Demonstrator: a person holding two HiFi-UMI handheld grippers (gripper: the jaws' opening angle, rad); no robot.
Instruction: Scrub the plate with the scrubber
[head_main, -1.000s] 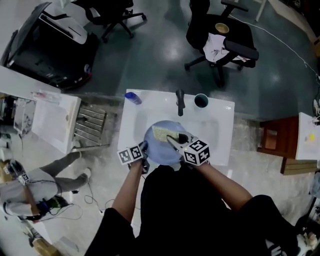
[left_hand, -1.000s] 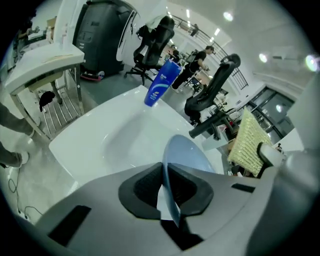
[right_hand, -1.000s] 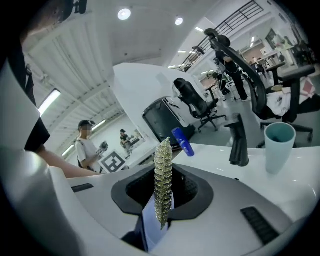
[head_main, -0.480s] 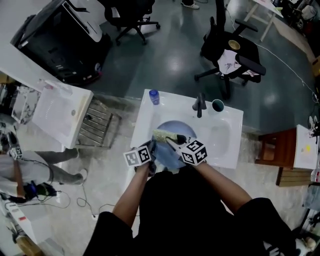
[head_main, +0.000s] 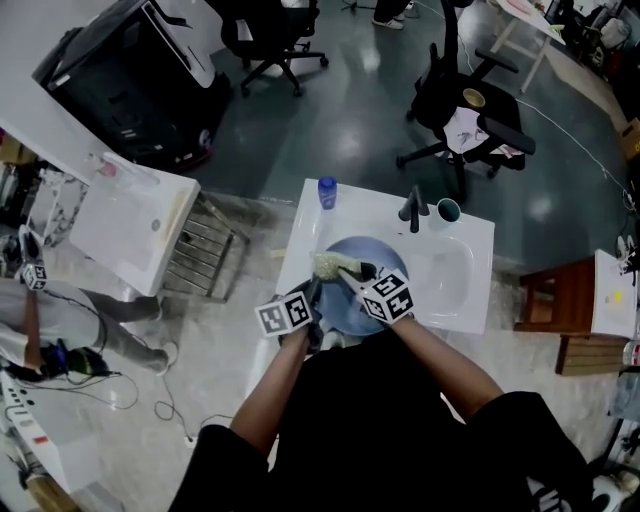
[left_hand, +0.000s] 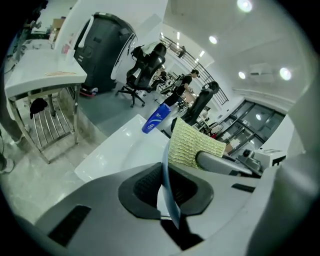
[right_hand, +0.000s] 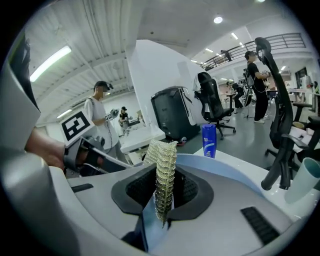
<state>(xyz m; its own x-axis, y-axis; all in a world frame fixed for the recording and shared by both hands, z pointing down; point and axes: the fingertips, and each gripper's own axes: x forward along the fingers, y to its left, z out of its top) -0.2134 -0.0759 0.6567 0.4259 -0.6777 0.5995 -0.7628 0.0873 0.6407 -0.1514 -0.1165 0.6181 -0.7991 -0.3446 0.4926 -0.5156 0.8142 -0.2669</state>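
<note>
A pale blue plate (head_main: 372, 292) is held over the white sink (head_main: 455, 270). My left gripper (head_main: 314, 293) is shut on its left rim; in the left gripper view the rim (left_hand: 166, 172) runs edge-on between the pads of the left gripper (left_hand: 167, 189). My right gripper (head_main: 350, 272) is shut on a yellow-green scrubber (head_main: 328, 265), which lies against the plate's upper left part. In the right gripper view the scrubber (right_hand: 163, 170) stands pinched in the right gripper (right_hand: 163, 194), with the plate (right_hand: 227, 172) behind it. The scrubber (left_hand: 192, 145) also shows beyond the plate's rim.
A blue bottle (head_main: 326, 192) stands at the sink's back left corner. The dark faucet (head_main: 413, 210) and a teal cup (head_main: 448, 210) are at the back edge. A white table (head_main: 130, 215) with a metal rack (head_main: 205, 255) is to the left, office chairs (head_main: 470, 110) beyond.
The scrubber has slid from the plate's middle toward its upper left edge. The left gripper has lifted the plate a little. The head view has shifted, so the sink sits further right.
</note>
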